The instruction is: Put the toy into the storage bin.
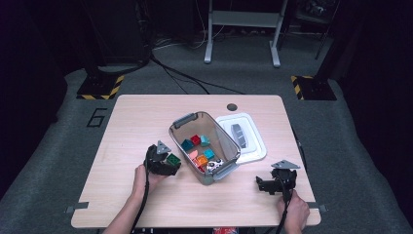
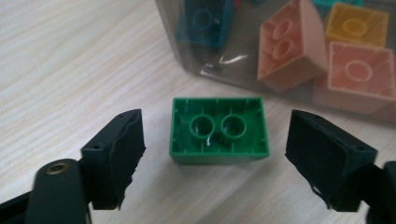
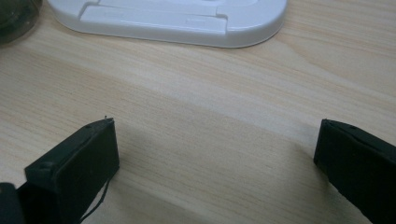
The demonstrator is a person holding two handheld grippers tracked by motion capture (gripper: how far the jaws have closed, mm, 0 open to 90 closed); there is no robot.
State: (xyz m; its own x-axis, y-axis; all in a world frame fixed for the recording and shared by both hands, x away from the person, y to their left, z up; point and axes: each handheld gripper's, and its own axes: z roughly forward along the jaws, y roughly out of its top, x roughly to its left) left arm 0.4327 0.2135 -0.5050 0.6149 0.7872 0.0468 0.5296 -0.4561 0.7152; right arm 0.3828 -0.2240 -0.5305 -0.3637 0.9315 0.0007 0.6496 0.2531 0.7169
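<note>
Left gripper straddles green brick, untouched.

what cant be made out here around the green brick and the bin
- Green brick, left gripper view: it lies hollow side up, so its studded face is hidden against the table.
- Same brick, high view: the left gripper covers part of it.
- Bricks in the bin, left gripper view: cut off by the top edge and dulled by the tinted wall, so no count.
- Lid, right gripper view: cut off by the top edge.
</note>
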